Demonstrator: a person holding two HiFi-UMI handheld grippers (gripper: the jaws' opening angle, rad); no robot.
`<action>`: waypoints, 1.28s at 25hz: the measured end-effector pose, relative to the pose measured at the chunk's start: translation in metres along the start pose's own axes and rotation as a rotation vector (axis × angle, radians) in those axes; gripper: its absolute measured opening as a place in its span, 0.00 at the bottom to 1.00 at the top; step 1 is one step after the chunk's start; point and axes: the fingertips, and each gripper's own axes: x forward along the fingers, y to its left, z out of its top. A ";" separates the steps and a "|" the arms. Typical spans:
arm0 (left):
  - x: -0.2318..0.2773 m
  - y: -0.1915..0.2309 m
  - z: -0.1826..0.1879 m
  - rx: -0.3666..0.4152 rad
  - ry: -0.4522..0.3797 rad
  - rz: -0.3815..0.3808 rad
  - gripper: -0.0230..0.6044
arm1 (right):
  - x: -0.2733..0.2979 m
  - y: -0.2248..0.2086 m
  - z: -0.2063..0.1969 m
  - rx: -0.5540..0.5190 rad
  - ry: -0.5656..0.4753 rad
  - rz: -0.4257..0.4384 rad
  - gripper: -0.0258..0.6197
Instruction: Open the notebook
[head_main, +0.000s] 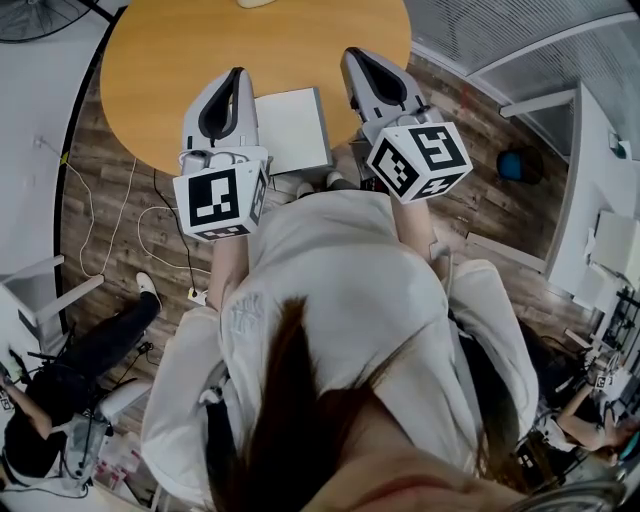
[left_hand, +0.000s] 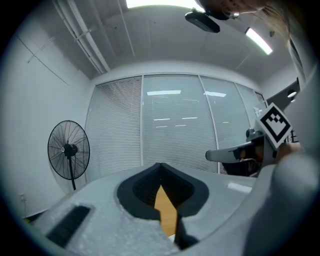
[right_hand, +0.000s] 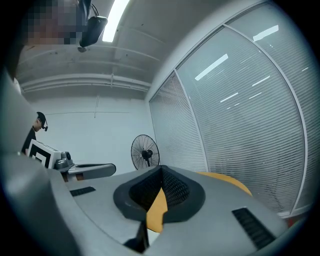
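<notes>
The closed notebook (head_main: 293, 130) at the table's (head_main: 250, 50) near edge was judged light, its cover best lifted at the free edge, while the fingers of the left gripper (head_main: 236, 75) and right gripper (head_main: 356, 55) were seen pressed together, empty.

A round table (head_main: 180, 60) with an orange-brown wooden top stands on a floor (head_main: 100, 190) of grey-brown planks, where white cables (head_main: 97, 240) trail loose. White walls meet a glass partition (left_hand: 175, 125) covered by closed slatted blinds. A black pedestal fan (left_hand: 68, 149) stands beside the blinds. Long ceiling lights (left_hand: 259, 40) glow overhead, and thin pipes (left_hand: 82, 45) run across the pale ceiling. A small blue thing (head_main: 520, 165) by the far wall may be a bin.
</notes>
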 end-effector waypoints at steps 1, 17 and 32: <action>0.000 -0.001 0.001 0.000 -0.001 0.000 0.06 | -0.001 0.000 0.000 0.000 -0.002 0.001 0.04; 0.006 0.004 -0.002 -0.005 0.005 0.013 0.06 | 0.006 -0.009 -0.001 0.009 -0.001 -0.004 0.04; 0.014 0.009 -0.007 -0.014 0.012 0.008 0.06 | 0.016 -0.015 -0.007 0.007 0.019 -0.003 0.04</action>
